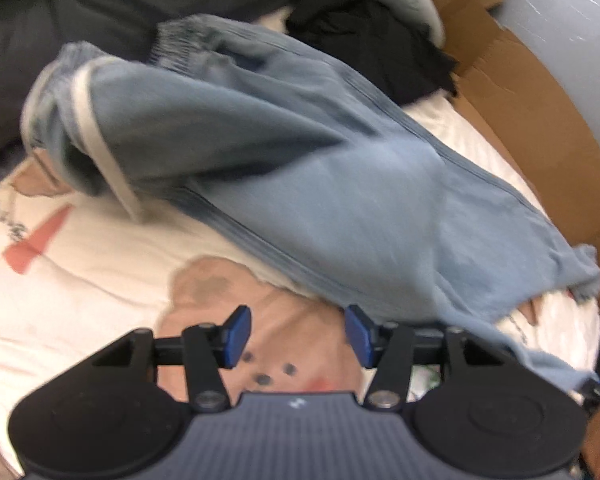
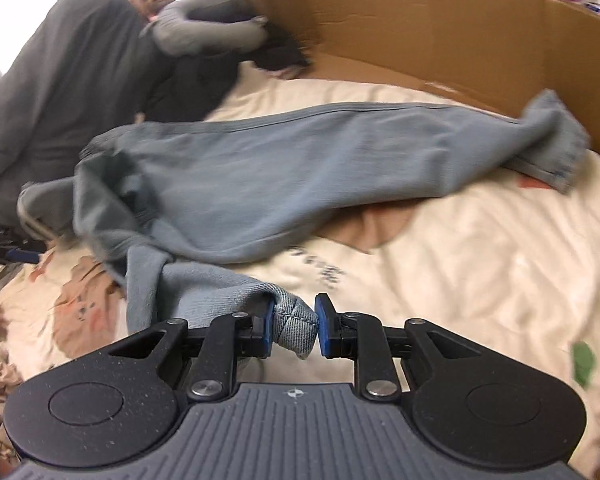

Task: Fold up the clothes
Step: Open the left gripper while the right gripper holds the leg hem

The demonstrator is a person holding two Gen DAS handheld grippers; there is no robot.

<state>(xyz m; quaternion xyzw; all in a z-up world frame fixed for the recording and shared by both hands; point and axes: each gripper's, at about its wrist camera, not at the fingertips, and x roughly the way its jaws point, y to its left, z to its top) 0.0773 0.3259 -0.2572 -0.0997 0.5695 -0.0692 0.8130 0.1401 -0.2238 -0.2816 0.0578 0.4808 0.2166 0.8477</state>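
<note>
Cream printed bedspread point(image 2: 480, 264) carries one pair of blue jeans point(image 2: 260, 168), legs running toward 2 o'clock, both views blurred. Right gripper point(image 2: 292, 328) pinches a hem; left gripper point(image 1: 296, 336) gapes, holding nothing.

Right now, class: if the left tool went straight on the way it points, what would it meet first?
Probably the blue trousers lying across the patterned bedcover; the open left tool points toward them, though depth is unclear.

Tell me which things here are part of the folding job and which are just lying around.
Job: blue trousers; right gripper clamping a hem; left gripper, open.
Lying about: cardboard box; grey pillow; dark clothes; printed bedsheet.
</note>
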